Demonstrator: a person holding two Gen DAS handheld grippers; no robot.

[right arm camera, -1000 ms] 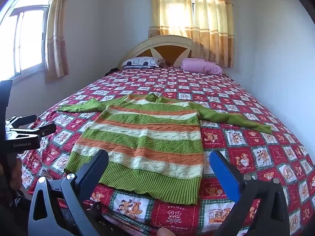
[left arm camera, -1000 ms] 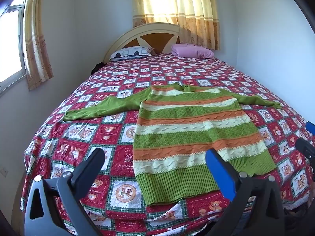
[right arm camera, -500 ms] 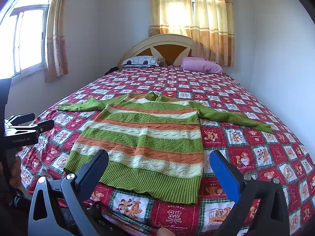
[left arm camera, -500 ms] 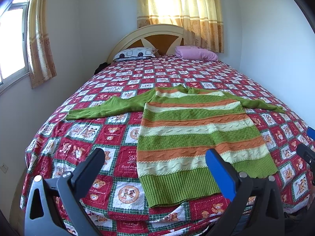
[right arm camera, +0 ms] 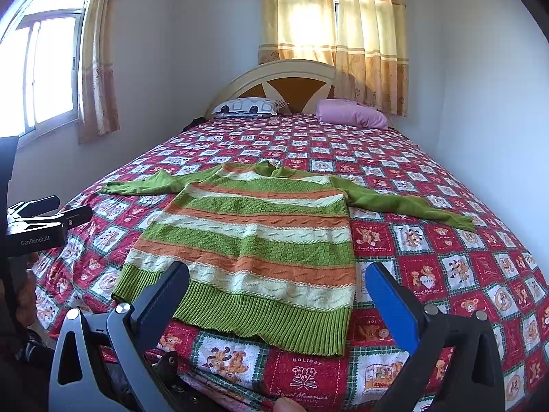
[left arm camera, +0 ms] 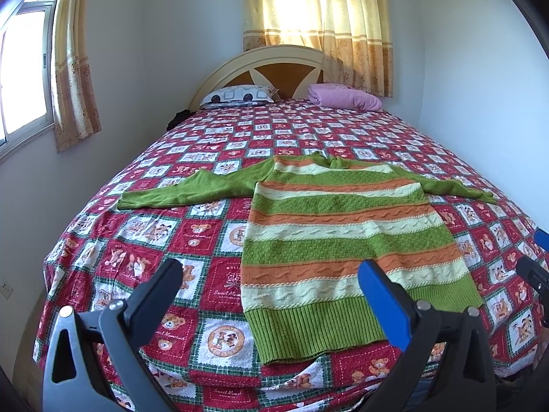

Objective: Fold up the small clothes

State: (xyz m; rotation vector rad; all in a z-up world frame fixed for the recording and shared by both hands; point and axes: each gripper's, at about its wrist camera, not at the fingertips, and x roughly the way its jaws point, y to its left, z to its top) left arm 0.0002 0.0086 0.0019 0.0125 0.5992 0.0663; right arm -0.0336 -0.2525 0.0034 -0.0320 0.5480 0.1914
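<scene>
A green, orange and cream striped sweater (left arm camera: 336, 237) lies flat on the bed with both sleeves spread out; it also shows in the right wrist view (right arm camera: 254, 243). Its ribbed hem is at the near edge of the bed. My left gripper (left arm camera: 271, 274) is open and empty, held above the bed's near edge by the sweater's left hem corner. My right gripper (right arm camera: 278, 278) is open and empty, held above the hem's right half. The left gripper's body (right arm camera: 37, 223) shows at the left edge of the right wrist view.
The bed has a red patchwork bear-print cover (left arm camera: 192, 233). A patterned pillow (left arm camera: 240, 95) and a pink pillow (left arm camera: 343, 98) lie at the headboard. Walls stand close on both sides, with a curtained window (left arm camera: 24, 68) on the left.
The left wrist view has shifted slightly, so the sweater sits a little lower and more centred. The right gripper has barely moved. Both stay open.
</scene>
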